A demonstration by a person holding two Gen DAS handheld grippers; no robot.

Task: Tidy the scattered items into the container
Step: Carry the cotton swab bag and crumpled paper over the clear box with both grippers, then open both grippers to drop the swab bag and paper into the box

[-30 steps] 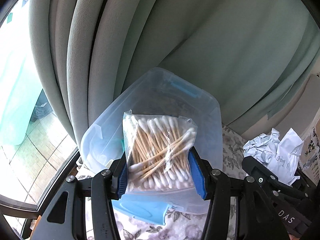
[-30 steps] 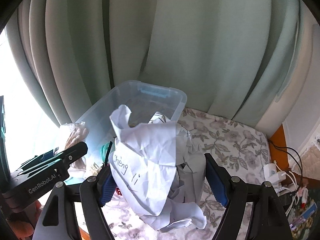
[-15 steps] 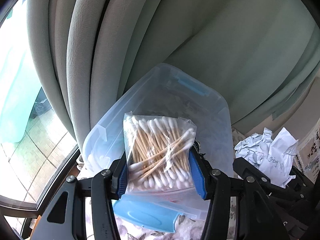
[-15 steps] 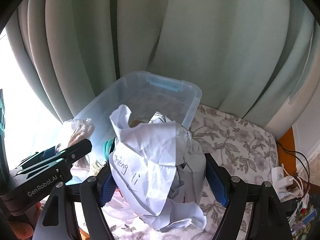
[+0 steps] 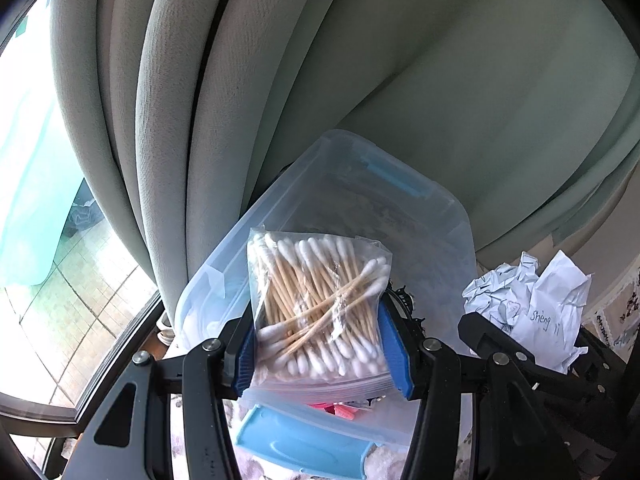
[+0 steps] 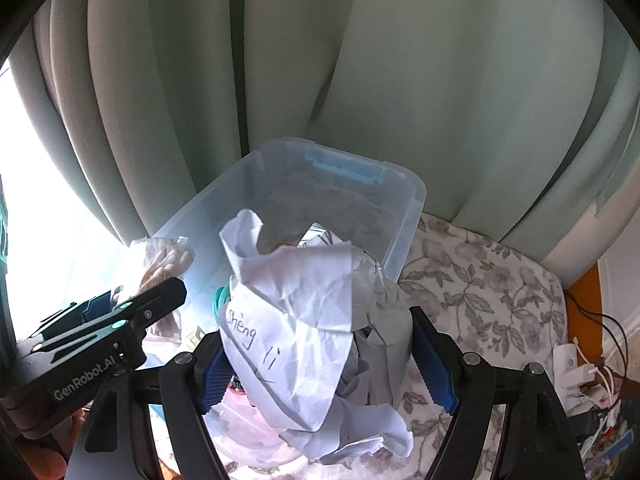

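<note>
Bag of cotton swabs [image 5: 316, 308]: clear plastic, wooden sticks with white tips, upright, clamped at both sides above the container.
Crumpled paper [image 6: 304, 328]: white sheet with handwriting, bunched, pinched at both sides above the container's near end.
Container [image 6: 404, 216]: clear plastic tub, blue latches, open-topped.

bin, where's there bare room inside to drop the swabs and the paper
The far half of the clear bin, below its blue latch, looks bare. The near end is crowded: pink and teal items lie there. Outside, the floral cloth right of the bin is bare up to the cables.
</note>
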